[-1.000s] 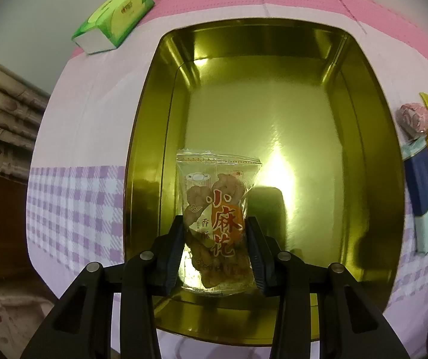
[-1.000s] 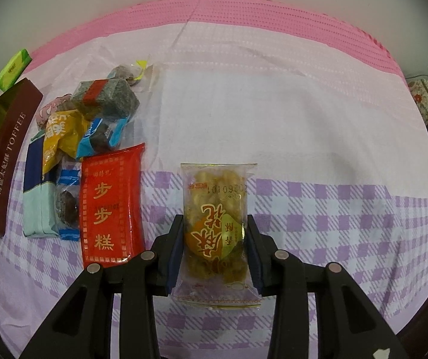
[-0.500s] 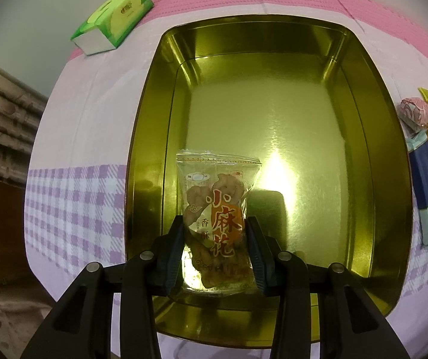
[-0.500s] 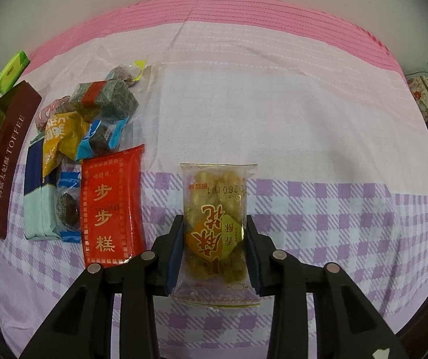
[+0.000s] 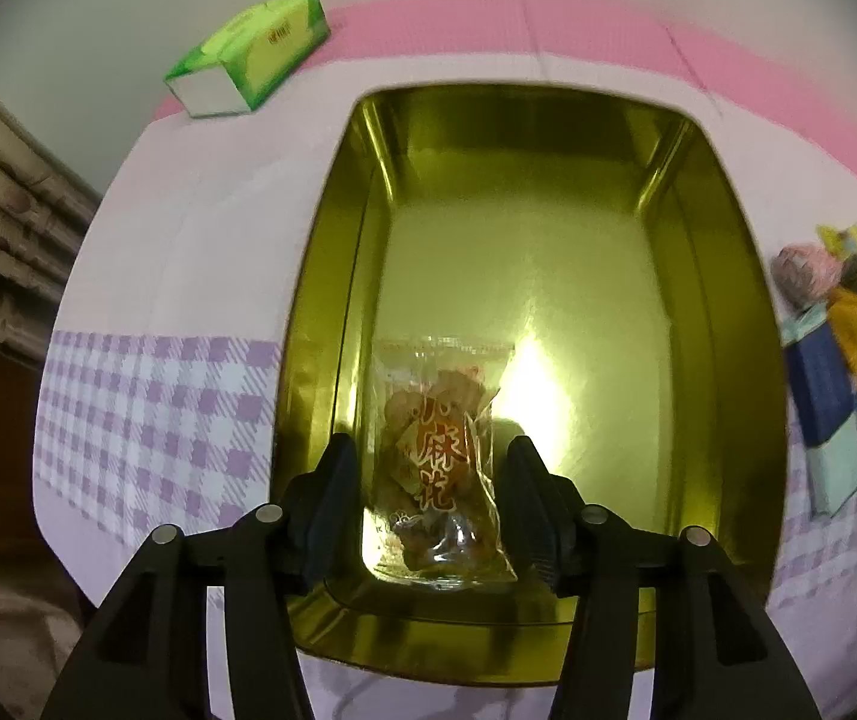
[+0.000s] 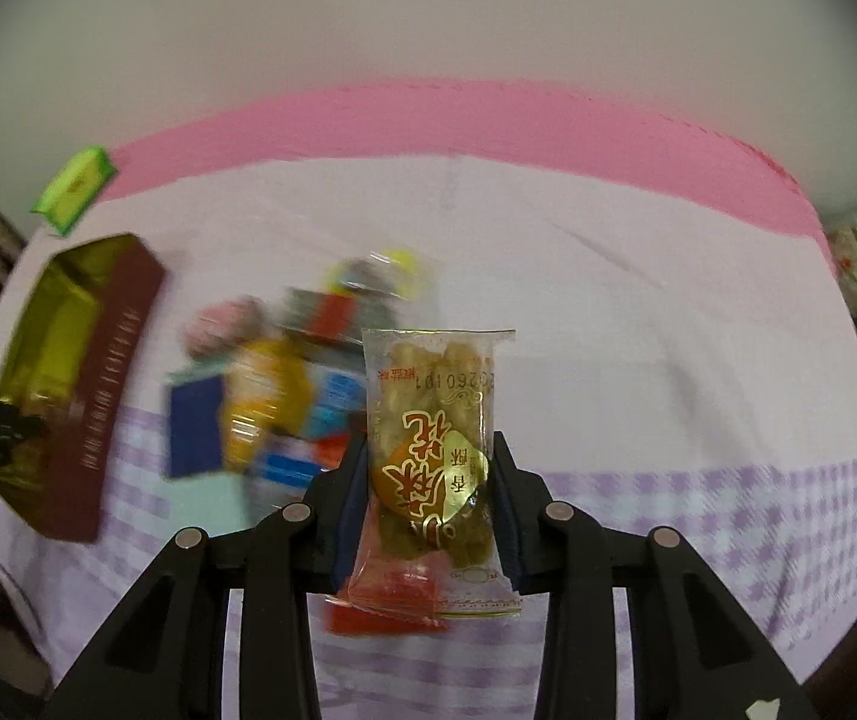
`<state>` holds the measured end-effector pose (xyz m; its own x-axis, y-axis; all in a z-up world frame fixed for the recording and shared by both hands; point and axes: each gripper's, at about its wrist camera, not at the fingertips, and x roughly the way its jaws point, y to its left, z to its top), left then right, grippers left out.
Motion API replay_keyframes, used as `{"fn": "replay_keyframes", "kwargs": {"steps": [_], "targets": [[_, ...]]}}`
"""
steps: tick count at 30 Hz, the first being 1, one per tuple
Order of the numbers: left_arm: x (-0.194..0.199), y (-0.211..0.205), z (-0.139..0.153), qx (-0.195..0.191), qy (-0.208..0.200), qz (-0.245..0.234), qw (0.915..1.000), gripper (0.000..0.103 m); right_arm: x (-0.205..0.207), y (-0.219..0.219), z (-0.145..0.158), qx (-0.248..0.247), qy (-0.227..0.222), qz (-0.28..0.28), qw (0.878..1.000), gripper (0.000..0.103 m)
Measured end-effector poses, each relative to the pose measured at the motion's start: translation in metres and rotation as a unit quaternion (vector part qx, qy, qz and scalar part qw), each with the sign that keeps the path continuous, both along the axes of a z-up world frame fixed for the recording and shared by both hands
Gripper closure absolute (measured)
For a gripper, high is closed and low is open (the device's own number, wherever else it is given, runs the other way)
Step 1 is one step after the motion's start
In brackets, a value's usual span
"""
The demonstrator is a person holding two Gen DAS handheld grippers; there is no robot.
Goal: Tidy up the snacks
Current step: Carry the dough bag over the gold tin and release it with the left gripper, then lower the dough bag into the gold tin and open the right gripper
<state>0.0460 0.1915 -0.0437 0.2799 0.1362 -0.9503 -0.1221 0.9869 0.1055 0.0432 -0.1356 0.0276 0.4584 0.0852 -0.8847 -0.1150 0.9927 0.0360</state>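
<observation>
- Left wrist view: a gold-lined rectangular metal tin (image 5: pixel 722 312) is seen standing open on a pink-and-lilac checked tablecloth (image 5: pixel 146 420). The left gripper (image 5: pixel 434 504) is held over the tin's near end; its jaws have just been opening, and a clear twisted-dough snack packet with red lettering (image 5: pixel 437 468) is seen loose between them, the pads standing clear of its sides, resting on the tin floor.
- Also recorded here only: a green tissue pack (image 5: pixel 251 51) beyond the tin, and the tin's otherwise bare interior.
- Right wrist view: the right gripper (image 6: pixel 431 504) is closed narrowly on a second clear snack packet with a gold-and-red label (image 6: pixel 434 450), which is held off the cloth.
- Shown here only: the tin's maroon lettered outer wall (image 6: pixel 101 396), and the full pile of mixed wrapped snacks (image 6: pixel 284 384) beside it, blurred.
- Progress, as judged: one packet is delivered, one is in hand, and the pile is left to be sorted; the task is at an early stage.
</observation>
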Motion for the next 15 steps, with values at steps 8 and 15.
{"fn": "replay_keyframes", "kwargs": {"steps": [8,15], "targets": [[-0.022,0.036,0.046,-0.04,-0.093,0.069,0.9925,0.046,0.012,0.092,0.018,0.068,0.01,0.086,0.994,0.069],[-0.049,0.085,0.054,-0.022,-0.115,0.165,0.9794,0.042,0.018,0.171,0.008,0.119,0.044,0.131,0.983,0.069]]}}
